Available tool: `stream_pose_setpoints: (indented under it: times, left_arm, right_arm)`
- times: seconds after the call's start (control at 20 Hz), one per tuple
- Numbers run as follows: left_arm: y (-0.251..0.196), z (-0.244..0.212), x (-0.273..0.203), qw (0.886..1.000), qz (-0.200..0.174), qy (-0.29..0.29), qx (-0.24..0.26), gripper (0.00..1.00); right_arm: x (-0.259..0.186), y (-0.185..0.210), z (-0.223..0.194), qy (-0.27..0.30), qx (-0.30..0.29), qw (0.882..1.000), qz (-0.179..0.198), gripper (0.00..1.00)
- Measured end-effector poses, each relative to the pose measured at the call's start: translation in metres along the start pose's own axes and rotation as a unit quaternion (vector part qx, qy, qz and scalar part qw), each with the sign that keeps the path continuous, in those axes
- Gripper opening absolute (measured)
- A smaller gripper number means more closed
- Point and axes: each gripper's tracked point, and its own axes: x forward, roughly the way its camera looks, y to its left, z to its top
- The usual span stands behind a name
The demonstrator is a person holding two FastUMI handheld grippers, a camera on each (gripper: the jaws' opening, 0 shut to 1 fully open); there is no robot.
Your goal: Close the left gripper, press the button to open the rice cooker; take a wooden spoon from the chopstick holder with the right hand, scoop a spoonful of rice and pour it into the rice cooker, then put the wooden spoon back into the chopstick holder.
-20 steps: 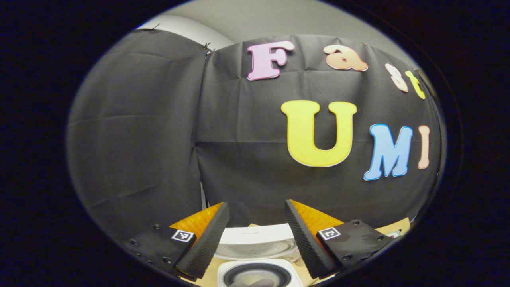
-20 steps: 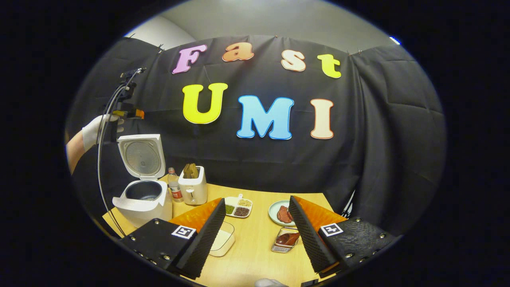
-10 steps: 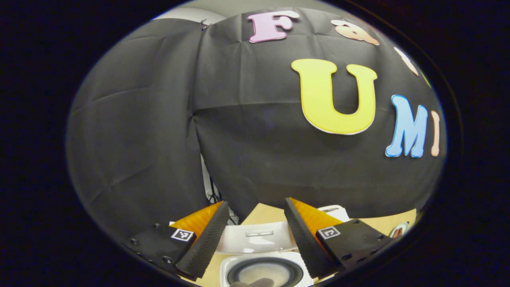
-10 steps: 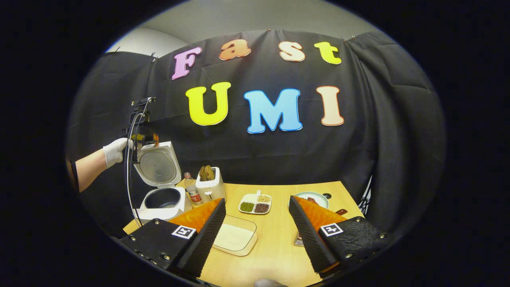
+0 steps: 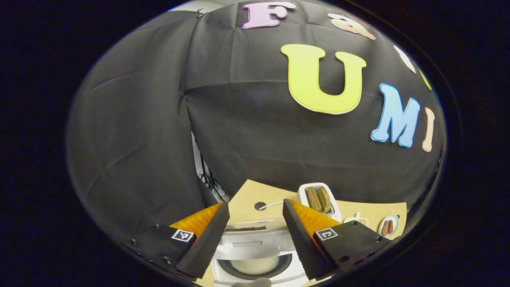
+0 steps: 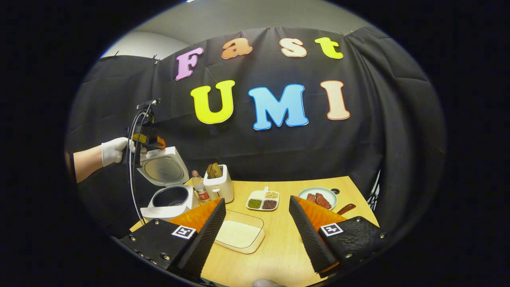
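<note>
The white rice cooker (image 6: 169, 199) stands at the table's left end, its lid (image 6: 163, 169) raised and tilted forward over the pot. A gloved hand (image 6: 113, 149) holds my left gripper (image 6: 146, 139) at the lid's top edge. In the left gripper view my left gripper (image 5: 255, 204) is open, looking down on the lid (image 5: 249, 239) and the pot (image 5: 255, 265). My right gripper (image 6: 257, 200) is open and holds nothing, above a clear box of white rice (image 6: 241, 235). A brown wooden handle (image 6: 346, 208) pokes out behind its right finger.
Behind the cooker stand a small bottle (image 6: 198, 190) and a white toaster (image 6: 218, 185) with bread. Farther right lie a divided dish of beans (image 6: 263, 199) and a plate of meat (image 6: 316, 197). The wooden table (image 6: 279, 255) ends at the black cloth wall.
My left gripper has come down to the top edge of the lid and pitched downward. The lid now leans farther forward. The right gripper view has shifted, showing more of the table.
</note>
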Motion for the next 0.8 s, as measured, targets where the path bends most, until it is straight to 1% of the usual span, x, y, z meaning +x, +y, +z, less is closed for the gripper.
stream_pose_setpoints:
  times: [0.05, 0.1, 0.2, 0.3, 0.4, 0.65, 0.8]
  left_arm:
    - [-0.001, -0.018, -0.005, 1.0, -0.004, 0.026, -0.015, 0.95]
    - [-0.003, -0.035, -0.01, 0.999, -0.009, 0.042, -0.018, 0.95]
    - [-0.006, -0.057, -0.019, 0.999, -0.014, 0.05, -0.009, 0.97]
    - [-0.009, -0.091, -0.029, 0.997, -0.019, 0.068, -0.011, 1.0]
    - [-0.011, -0.121, -0.033, 0.996, -0.022, 0.087, -0.006, 0.96]
    - [-0.009, -0.187, -0.033, 0.991, -0.011, 0.132, 0.011, 0.96]
    - [-0.006, -0.213, -0.028, 0.988, -0.007, 0.151, 0.02, 0.96]
  right_arm:
    - [-0.002, -0.002, 0.001, -0.002, -0.001, 1.0, 0.002, 0.98]
    - [-0.004, -0.004, 0.002, -0.002, -0.001, 1.0, 0.003, 0.98]
    - [-0.007, -0.006, 0.002, 0.001, -0.002, 1.0, 0.007, 0.98]
    - [-0.009, -0.008, -0.004, 0.013, 0.001, 1.0, 0.013, 0.98]
    - [-0.012, -0.011, -0.004, 0.015, 0.007, 1.0, 0.014, 0.98]
    - [-0.014, -0.018, -0.012, 0.031, 0.032, 0.999, 0.011, 0.98]
    - [-0.012, -0.018, -0.012, 0.035, 0.038, 0.999, 0.012, 0.98]
